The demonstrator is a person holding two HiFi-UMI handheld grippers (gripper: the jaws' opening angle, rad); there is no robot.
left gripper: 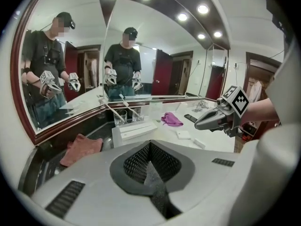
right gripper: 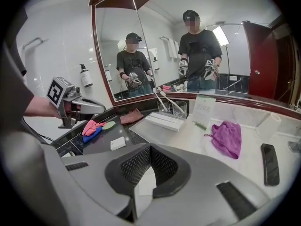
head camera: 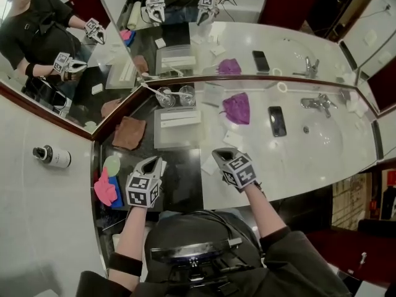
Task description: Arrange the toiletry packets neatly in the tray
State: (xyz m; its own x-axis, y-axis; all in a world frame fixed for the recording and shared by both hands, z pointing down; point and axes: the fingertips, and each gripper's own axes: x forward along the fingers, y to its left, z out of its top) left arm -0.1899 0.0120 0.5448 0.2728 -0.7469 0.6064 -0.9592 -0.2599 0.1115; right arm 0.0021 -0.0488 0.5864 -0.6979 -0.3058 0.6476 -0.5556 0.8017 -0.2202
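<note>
Far left, a white pump bottle [head camera: 52, 156] sits on the wall. Below it, a pink-and-blue cloth pile [head camera: 105, 189] lies on the dark counter, with a brown cloth [head camera: 129, 133] further back. The left gripper [head camera: 150, 163] hovers over the dark counter just beside those cloths, its jaws pressed together on nothing.

Right behind it is the clear tray [head camera: 176, 141], where long white packets [head camera: 180, 117] lie side by side, and two glasses [head camera: 166, 96] stand at its back edge.

A loose white packet [head camera: 209, 164] lies at the edge of the white counter, and another one [head camera: 233, 139] is near the tray's right corner. The right gripper [head camera: 221, 156] hangs between them, fingers closed too. The loose packet shows just under its tips, but contact is impossible to call.

Further right are a purple cloth [head camera: 236, 108], a black phone [head camera: 277, 120] and the faucet [head camera: 318, 102].
</note>
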